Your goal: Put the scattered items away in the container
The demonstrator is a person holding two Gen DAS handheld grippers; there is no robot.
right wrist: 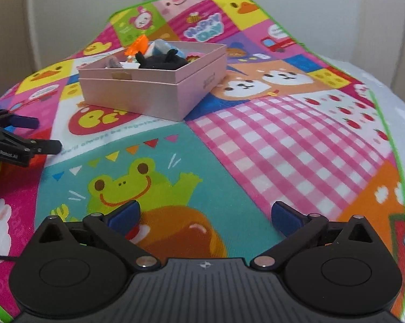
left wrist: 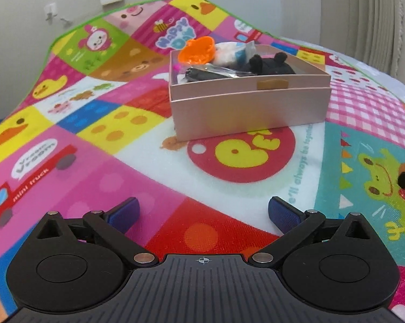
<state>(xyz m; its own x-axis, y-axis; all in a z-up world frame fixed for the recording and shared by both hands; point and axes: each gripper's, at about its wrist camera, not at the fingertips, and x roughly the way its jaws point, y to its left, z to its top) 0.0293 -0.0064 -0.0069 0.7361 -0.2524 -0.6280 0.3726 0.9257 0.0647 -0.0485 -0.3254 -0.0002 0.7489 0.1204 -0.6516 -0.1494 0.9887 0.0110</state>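
Apparently light and stiff, the pink box (left wrist: 245, 107) mid-mat invites a rim hold; both tongs (left wrist: 203, 212) (right wrist: 205, 215) gape empty.

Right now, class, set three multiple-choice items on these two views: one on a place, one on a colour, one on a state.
1. Where is the black plush toy?
A on the mat
B inside the pink box
C in a hand-held gripper

2. What colour is the plastic item at the box's far corner?
A orange
B green
C white

3. How is the left hand-held gripper?
A shut on a toy
B shut, holding nothing
C open, holding nothing

Key: B, it lies within the walls; A, plainly orange; C, pads wide apart over the play mat.
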